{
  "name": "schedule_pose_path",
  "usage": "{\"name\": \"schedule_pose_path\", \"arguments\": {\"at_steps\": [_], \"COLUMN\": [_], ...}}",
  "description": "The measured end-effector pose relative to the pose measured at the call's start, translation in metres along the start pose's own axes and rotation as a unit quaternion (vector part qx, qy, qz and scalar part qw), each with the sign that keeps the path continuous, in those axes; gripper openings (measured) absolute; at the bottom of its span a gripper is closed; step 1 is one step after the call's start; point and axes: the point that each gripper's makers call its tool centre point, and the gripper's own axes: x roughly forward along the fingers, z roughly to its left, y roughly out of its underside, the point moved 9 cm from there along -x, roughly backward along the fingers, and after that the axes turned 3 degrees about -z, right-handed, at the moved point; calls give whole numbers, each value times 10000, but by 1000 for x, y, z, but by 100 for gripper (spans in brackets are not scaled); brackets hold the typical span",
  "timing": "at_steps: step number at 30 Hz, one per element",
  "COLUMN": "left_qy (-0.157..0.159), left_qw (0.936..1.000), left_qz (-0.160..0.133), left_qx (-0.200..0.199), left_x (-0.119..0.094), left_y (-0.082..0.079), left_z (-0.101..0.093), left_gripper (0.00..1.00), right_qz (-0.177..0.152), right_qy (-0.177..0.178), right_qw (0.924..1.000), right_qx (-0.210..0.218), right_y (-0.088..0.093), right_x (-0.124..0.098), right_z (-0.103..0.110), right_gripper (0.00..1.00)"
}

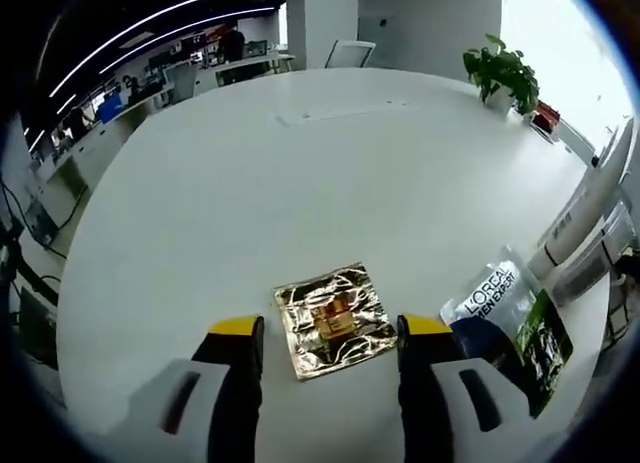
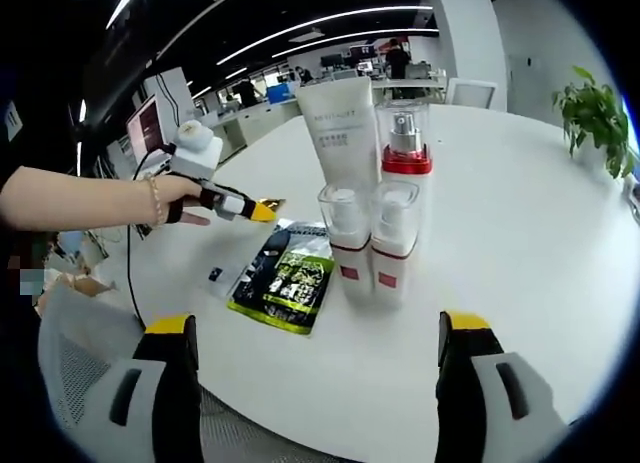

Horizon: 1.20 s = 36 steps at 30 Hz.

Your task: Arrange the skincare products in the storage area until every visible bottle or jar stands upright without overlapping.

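Round white desk (image 1: 300, 183): crinkled gold foil sachet (image 1: 334, 321) flat near its edge, between the left gripper's (image 1: 330, 333) parted jaws. Four upright white-and-red skincare bottles (image 2: 372, 183) clustered mid-desk; right gripper (image 2: 315, 333) jaws apart, empty.

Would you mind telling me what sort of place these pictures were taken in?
Most likely an open-plan office: a large round white table, rows of desks with monitors behind it under long ceiling strip lights, and a potted plant at the table's edge.

Open office: round white table (image 1: 300, 173), potted plant (image 1: 502, 71), ceiling light strips (image 2: 330, 28), perhaps desks behind.
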Motion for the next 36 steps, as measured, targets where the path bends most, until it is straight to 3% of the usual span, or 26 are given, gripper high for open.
{"name": "schedule_pose_path", "arguments": {"at_steps": [3, 11, 16, 25, 36], "left_qy": [-23, -24, 135, 203, 296], "left_qw": [10000, 9999, 9989, 9982, 9956], "left_qz": [-26, -138, -417, -542, -875], "left_qx": [36, 82, 136, 158, 169], "left_x": [-2, -2, -17, -44, -84], "left_y": [1, 2, 1, 17, 17], "left_z": [-1, -4, -14, -28, -44], "left_gripper": [42, 39, 38, 38, 37], "right_qz": [0, -25, -152, -204, -223], "right_qy": [4, 6, -204, -227, -593], "right_qw": [10000, 10000, 9993, 9989, 9977], "right_qx": [2, 9, 291, 344, 249], "right_y": [0, -1, -2, -5, -8], "right_x": [0, -1, 0, -3, -1], "right_z": [0, 1, 1, 4, 16], "right_gripper": [100, 100, 94, 93, 85]}}
